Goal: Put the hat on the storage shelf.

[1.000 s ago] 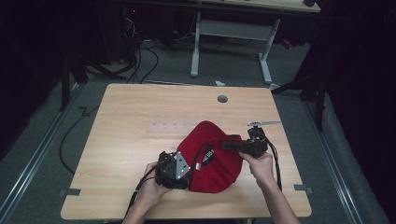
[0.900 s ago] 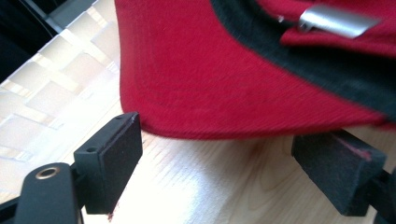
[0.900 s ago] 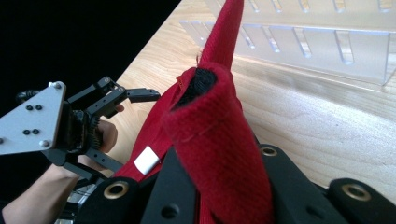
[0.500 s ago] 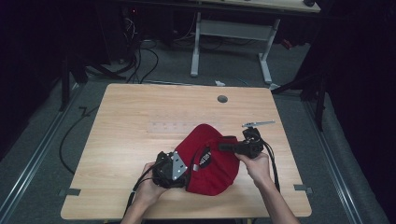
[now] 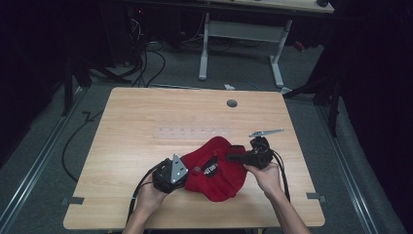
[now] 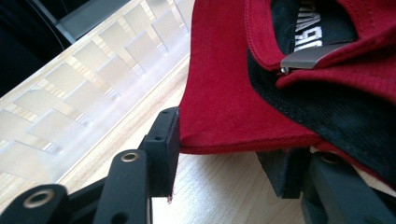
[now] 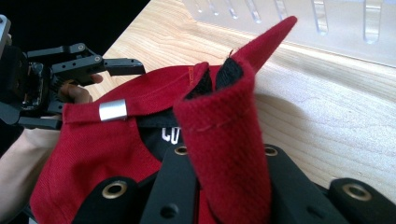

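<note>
Here the left gripper (image 5: 181,171) sits at the near left of the table (image 5: 146,117), its jaws either side of the near-left edge of the red cap (image 5: 216,168). They have just been closing. In the left gripper view the cap's edge (image 6: 224,116) lies between them, the left jaw against the fabric and the right jaw under the cloth; whether both pads already press cannot be told. The cap lies upside down near the table's middle, toward the near edge, its black lining and a small metal strap clasp (image 6: 306,58) showing. A clear slotted strip (image 5: 192,132) lies on the table just beyond it.

To the right, the right gripper (image 5: 234,158) is clamped on the cap's other side: in the right gripper view a fold of red fabric (image 7: 224,154) stands pinched between its jaws, with the left gripper (image 7: 116,65) visible farther off.

The step in hand looks like taking a second hold so the cap can be lifted or reshaped with both hands. To do it well, the left jaws should finish closing on the stitched hem rather than on the loose lining, deep enough that the edge does not slip out. The right grip should hold steady meanwhile. Any pull should wait until both holds are firm, and it should be gentle, away from the clasp.
</note>
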`<state>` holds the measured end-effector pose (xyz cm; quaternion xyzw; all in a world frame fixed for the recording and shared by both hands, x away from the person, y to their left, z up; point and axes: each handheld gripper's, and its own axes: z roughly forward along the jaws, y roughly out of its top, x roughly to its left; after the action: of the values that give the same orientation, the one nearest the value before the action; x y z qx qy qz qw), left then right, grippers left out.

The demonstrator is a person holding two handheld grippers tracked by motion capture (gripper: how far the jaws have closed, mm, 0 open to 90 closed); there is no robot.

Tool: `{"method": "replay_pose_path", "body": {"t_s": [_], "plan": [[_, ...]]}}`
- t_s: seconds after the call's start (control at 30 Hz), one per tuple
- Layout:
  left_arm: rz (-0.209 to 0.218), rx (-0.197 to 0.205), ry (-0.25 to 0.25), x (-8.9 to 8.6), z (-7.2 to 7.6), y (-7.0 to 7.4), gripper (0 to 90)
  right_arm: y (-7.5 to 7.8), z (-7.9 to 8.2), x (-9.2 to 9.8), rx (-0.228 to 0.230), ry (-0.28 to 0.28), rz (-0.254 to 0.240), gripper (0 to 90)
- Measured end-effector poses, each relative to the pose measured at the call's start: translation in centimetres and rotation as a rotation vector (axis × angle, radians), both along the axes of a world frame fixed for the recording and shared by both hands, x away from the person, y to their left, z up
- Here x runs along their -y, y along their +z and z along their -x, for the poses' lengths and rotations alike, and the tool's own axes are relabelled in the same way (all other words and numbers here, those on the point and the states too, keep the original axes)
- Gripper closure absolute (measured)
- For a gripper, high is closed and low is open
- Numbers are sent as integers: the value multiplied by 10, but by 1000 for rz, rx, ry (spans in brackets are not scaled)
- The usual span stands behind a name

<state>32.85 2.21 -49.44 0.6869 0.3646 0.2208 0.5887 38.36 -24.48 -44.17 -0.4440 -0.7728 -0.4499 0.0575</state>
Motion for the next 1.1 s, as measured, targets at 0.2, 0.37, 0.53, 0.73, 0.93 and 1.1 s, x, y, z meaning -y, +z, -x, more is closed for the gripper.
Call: {"method": "replay_pose_path", "body": {"t_s": [0.2, 0.37, 0.53, 0.73, 0.93, 1.1], "plan": [[-38, 22, -25, 0, 3, 4, 607, 3, 2, 1, 36, -8, -17, 840], [-72, 14, -68, 2, 10, 5, 683, 3, 1, 2, 51, -13, -18, 825], [-77, -4, -106, 1, 14, 8, 730, 1, -1, 1, 48, -15, -38, 788], [-91, -9, -168, 4, 24, 13, 796, 2, -3, 3, 63, -42, -73, 679], [-118, -27, -243, 11, 36, 16, 851, 9, -1, 14, 129, -123, -134, 516], [-97, -45, -250, 9, 38, 20, 858, 23, 3, 31, 198, -211, -179, 461]]}}
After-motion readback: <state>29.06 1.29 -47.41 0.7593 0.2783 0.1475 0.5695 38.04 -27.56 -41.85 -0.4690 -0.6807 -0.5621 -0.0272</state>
